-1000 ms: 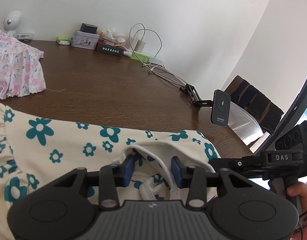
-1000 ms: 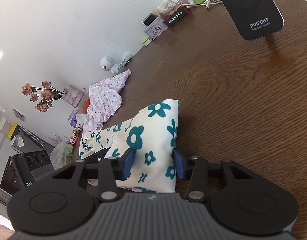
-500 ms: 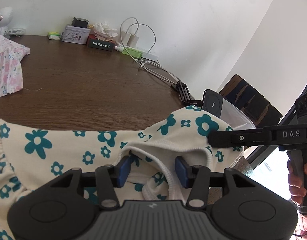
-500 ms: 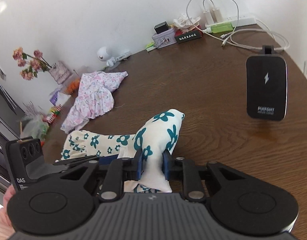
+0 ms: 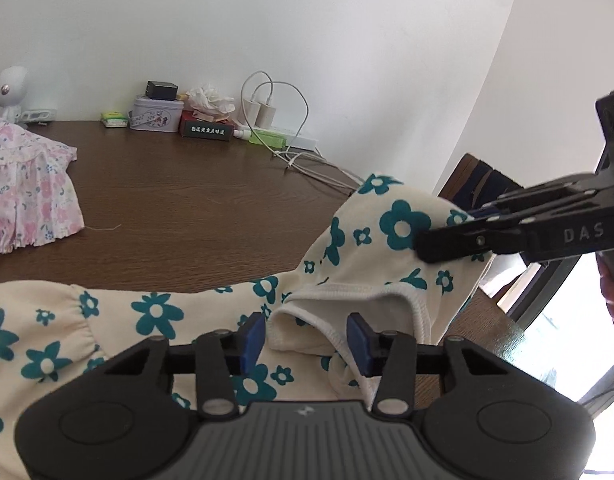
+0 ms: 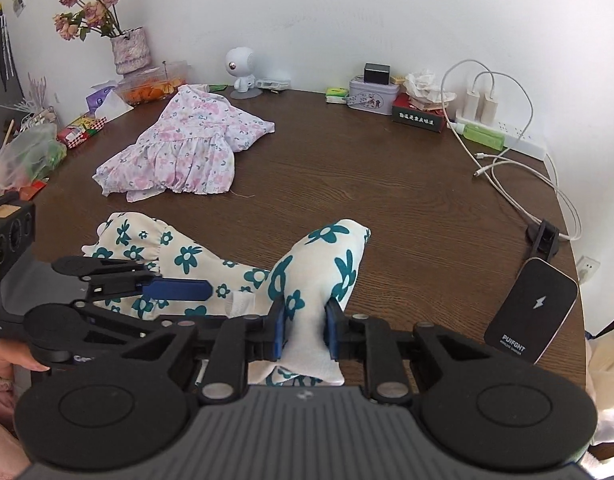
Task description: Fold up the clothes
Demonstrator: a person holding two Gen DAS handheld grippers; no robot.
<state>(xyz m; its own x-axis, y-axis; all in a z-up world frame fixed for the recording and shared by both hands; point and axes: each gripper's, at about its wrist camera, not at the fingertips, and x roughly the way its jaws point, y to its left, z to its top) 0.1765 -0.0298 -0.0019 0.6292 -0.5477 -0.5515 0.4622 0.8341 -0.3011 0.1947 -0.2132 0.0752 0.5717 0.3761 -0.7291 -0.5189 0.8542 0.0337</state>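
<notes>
Right wrist: right hand-held gripper [image 6: 303,332] pinches teal-flowered garment [image 6: 327,256], bare table [image 6: 387,184] ahead.

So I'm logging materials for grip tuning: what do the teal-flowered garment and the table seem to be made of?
The teal-flowered garment looks like soft, matte, lightweight woven or knit cloth, perhaps cotton: it bunches between the right gripper pads and has a gathered edge. The table looks like dark wood or wood veneer, with visible grain and a low sheen.

Right gripper [image 6: 305,330] pinching teal-flowered garment [image 6: 327,264] above table [image 6: 387,184].
</notes>
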